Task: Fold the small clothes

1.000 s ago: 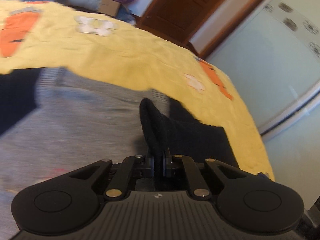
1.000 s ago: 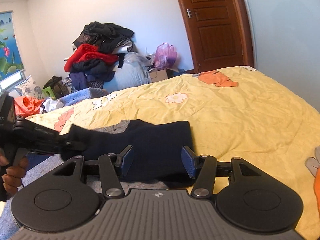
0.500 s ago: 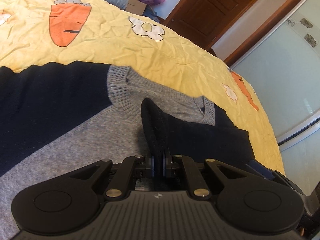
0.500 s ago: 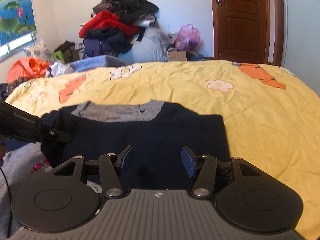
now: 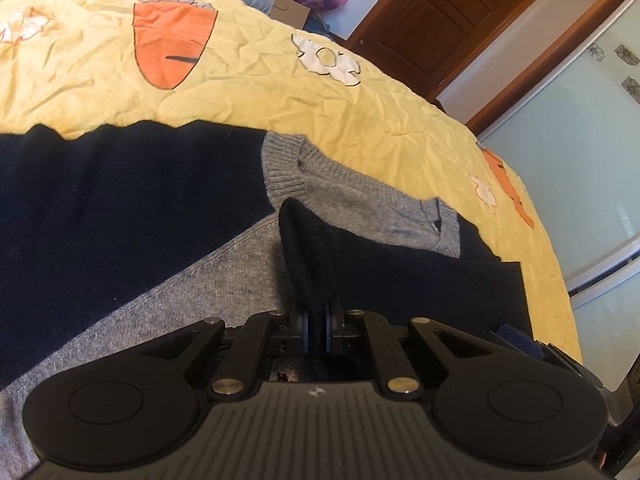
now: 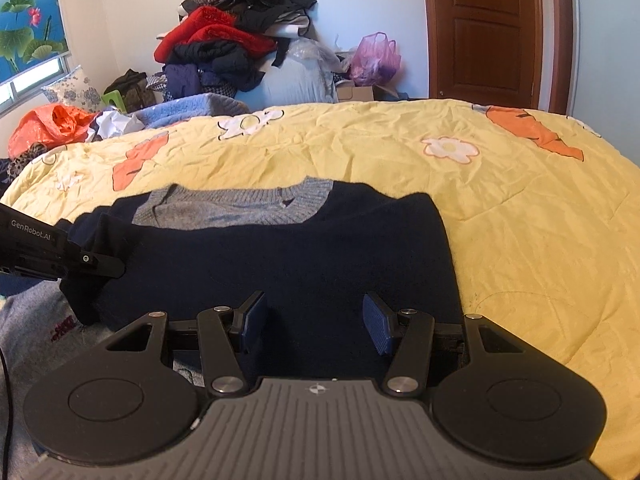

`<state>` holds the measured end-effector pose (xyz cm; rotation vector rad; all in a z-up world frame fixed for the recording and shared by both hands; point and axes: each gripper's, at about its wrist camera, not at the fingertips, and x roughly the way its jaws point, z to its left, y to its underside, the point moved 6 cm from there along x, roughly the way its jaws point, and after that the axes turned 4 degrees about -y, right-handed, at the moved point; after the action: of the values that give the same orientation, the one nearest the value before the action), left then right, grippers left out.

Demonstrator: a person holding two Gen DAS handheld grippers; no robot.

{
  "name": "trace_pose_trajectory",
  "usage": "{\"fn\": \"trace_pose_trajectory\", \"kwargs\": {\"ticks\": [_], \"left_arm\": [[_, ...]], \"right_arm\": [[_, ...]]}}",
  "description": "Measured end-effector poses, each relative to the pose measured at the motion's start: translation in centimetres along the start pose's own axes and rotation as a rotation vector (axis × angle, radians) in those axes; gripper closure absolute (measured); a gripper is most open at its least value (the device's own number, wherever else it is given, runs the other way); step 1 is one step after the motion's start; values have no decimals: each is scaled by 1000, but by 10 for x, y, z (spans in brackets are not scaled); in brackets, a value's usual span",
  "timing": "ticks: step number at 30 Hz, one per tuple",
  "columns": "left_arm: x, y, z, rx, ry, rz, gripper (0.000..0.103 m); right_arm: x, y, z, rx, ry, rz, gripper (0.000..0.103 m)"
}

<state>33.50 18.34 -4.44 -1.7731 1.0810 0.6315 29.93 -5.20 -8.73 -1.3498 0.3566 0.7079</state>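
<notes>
A grey and navy knitted sweater (image 6: 256,248) lies spread on a yellow bedspread (image 6: 520,208) printed with orange carrots and white flowers. In the right wrist view the sweater fills the middle of the frame, its grey ribbed collar (image 6: 236,204) toward 12 o'clock and a navy sleeve folded across the body.

The left gripper (image 5: 316,326) has its 2 blue-padded fingers pressed together on a raised fold of the navy sleeve (image 5: 308,248), which stands up from the grip toward 12 o'clock. In the right wrist view this same gripper enters from 9 o'clock, pinching the sleeve edge just above the grey body of the sweater.

The right gripper (image 6: 316,326) hovers low over the navy fabric with its jaws spread wide and nothing between them.

Beyond the bed, at 12 o'clock in the right wrist view, a pile of clothes (image 6: 236,36) in red, black and navy rises against a white wall. A pink plastic bag (image 6: 376,60) sits at 1 o'clock beside a brown wooden door (image 6: 484,32).
</notes>
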Motion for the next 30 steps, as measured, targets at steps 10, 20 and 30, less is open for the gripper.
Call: {"fn": "trace_pose_trajectory", "kwargs": {"ticks": [10,20,30], "left_arm": [[-29,-2,8,-27,-82,-137,90],[-35,19,-52,128,-42,-288,48],[-2,42,-43,201,-129,-313,49]], "right_arm": [[5,10,6,-51,15,-37,40],[3,6,14,-80,49,-52,39],[33,-10,7,-88,158,-38,31]]}}
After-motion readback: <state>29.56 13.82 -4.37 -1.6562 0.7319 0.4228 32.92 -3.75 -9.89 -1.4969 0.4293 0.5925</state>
